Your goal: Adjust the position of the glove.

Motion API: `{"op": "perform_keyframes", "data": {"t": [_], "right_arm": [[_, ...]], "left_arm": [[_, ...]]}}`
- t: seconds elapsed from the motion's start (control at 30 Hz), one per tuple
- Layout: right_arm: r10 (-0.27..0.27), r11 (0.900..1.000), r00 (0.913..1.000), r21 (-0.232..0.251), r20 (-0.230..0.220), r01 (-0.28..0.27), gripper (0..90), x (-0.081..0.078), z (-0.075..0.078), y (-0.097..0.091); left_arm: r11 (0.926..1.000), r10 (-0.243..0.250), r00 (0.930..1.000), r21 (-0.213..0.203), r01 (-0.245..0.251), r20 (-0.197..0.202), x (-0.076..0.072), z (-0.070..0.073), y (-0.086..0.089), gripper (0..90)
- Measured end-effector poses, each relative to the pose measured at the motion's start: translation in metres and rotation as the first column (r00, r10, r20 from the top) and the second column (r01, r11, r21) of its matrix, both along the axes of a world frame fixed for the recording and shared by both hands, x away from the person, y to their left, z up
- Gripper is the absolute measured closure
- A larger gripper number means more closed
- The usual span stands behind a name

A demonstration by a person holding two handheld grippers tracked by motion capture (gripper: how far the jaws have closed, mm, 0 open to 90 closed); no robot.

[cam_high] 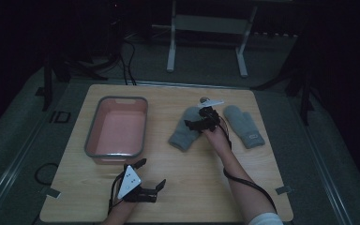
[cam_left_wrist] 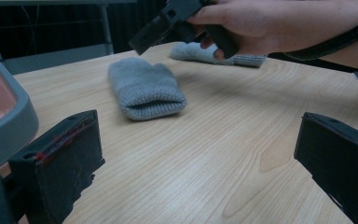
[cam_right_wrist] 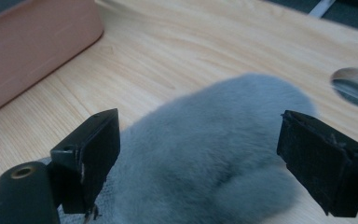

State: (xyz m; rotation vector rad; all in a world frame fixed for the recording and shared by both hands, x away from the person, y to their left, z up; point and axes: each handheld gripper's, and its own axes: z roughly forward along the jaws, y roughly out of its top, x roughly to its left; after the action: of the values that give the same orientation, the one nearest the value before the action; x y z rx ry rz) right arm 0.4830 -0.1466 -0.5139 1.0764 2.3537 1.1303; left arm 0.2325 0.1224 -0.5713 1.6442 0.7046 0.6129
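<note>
Tub [cam_high: 116,129] left of mitten [cam_high: 184,129]; path unobstructed.

The room is dim. Grey carpet [cam_high: 281,61] surrounds the wooden table [cam_high: 201,187], and beyond the tongs, a white frame's legs [cam_high: 171,51] stand.

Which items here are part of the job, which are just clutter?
In play:
- right gripper, open above the near mitten
- far mitten
- pink bin, probably the drop spot

Idle or background:
- left gripper, open, at the table's near edge
- white frame legs on the floor behind
</note>
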Motion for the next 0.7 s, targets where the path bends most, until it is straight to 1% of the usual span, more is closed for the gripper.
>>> {"op": "perform_keyframes", "data": {"t": [0.03, 0.07, 0.1, 0.13, 0.2, 0.27, 0.33, 0.37, 0.4, 0.43, 0.47, 0.5, 0.53, 0.57, 0.6, 0.63, 0.67, 0.7], "right_arm": [[-0.01, 0.9999, 0.9999, -0.005, -0.011, 0.01, 13.3, 0.001, -0.002, 0.003], [-0.025, 0.9993, 0.9997, -0.027, -0.009, 0.024, 13.3, 0.003, -0.004, 0.006], [-0.025, 0.9993, 0.9997, -0.028, -0.002, 0.025, 13.6, 0.004, -0.006, 0.007], [-0.011, 0.9997, 0.9999, -0.02, -0.008, 0.011, 13.7, 0.004, -0.007, 0.008], [-0.03, 0.9985, 0.9995, -0.045, 0.006, 0.03, 15.4, 0.004, -0.011, 0.011], [-0.03, 0.9986, 0.9995, -0.043, 0.005, 0.03, 20.6, 0.003, -0.015, 0.013], [-0.029, 0.9978, 0.9996, -0.06, 0.003, 0.029, 22.9, 0.002, -0.019, 0.016], [-0.031, 0.9971, 0.9995, -0.07, 0.0, 0.031, 27.0, 0.002, -0.022, 0.017], [-0.031, 0.9971, 0.9995, -0.07, 0.0, 0.031, 27.0, 0.002, -0.022, 0.017], [-0.026, 0.9958, 0.9996, -0.088, -0.004, 0.026, 32.3, 0.002, -0.025, 0.018], [-0.014, 0.9919, 0.9996, -0.127, -0.022, 0.011, 39.7, 0.002, -0.033, 0.021], [-0.014, 0.9919, 0.9996, -0.127, -0.022, 0.011, 39.7, 0.002, -0.033, 0.021], [-0.007, 0.9934, 0.9996, -0.114, -0.026, 0.004, 54.4, 0.001, -0.035, 0.02], [-0.007, 0.9934, 0.9996, -0.114, -0.026, 0.004, 54.4, 0.001, -0.035, 0.02], [0.001, 0.9931, 0.9997, -0.117, -0.024, -0.004, 62.7, 0.0, -0.034, 0.02], [0.03, 0.9933, 0.999, -0.111, -0.032, -0.034, 76.3, -0.001, -0.031, 0.02], [0.03, 0.9933, 0.999, -0.111, -0.032, -0.034, 76.3, -0.001, -0.031, 0.02], [0.038, 0.9926, 0.9988, -0.115, -0.032, -0.041, 78.5, -0.002, -0.029, 0.021]], "left_arm": [[1.0, 0.0, 1.0, 0.0, 0.0, 0.0, 0.0, 0.0, 0.0, 1.2], [1.0, 0.0, 1.0, 0.0, 0.0, 0.0, 0.0, 0.0, 0.0, 1.2], [1.0, -0.001, 1.0, 0.0, 0.001, 0.0, 0.0, 0.0, 0.0, 1.2], [1.0, -0.001, 1.0, 0.001, 0.001, 0.001, 0.0, 0.0, 0.0, 1.2], [1.0, -0.001, 1.0, 0.002, 0.001, 0.001, 0.0, 0.0, 0.0, 1.2], [1.0, -0.001, 1.0, 0.001, 0.001, 0.001, 0.0, 0.0, 0.0, 1.2], [1.0, -0.001, 1.0, 0.0, 0.001, -0.001, 0.0, 0.0, 0.0, 1.3], [1.0, -0.001, 1.0, 0.0, 0.001, -0.001, 0.0, 0.0, 0.0, 1.2], [1.0, -0.001, 1.0, 0.0, 0.001, -0.001, 0.0, 0.0, 0.0, 1.2], [1.0, -0.001, 1.0, 0.0, 0.001, 0.0, 0.0, 0.0, 0.0, 1.2], [1.0, -0.001, 1.0, 0.0, 0.001, 0.0, 0.0, 0.0, 0.0, 1.2], [1.0, -0.001, 1.0, 0.0, 0.001, 0.0, 0.0, 0.0, 0.0, 1.2], [1.0, -0.001, 1.0, 0.0, 0.001, 0.0, 0.0, 0.0, 0.0, 1.2], [1.0, -0.001, 1.0, 0.0, 0.001, -0.001, 0.0, 0.0, 0.0, 1.2], [1.0, 0.0, 1.0, 0.0, 0.0, -0.001, 0.0, 0.0, 0.0, 1.2], [1.0, 0.0, 1.0, 0.0, 0.0, -0.001, 0.0, 0.0, 0.0, 1.2], [1.0, 0.0, 1.0, 0.0, 0.0, -0.001, 0.0, 0.0, 0.0, 1.2], [1.0, -0.001, 1.0, 0.0, 0.001, -0.001, 0.0, 0.0, 0.0, 1.2]]}}
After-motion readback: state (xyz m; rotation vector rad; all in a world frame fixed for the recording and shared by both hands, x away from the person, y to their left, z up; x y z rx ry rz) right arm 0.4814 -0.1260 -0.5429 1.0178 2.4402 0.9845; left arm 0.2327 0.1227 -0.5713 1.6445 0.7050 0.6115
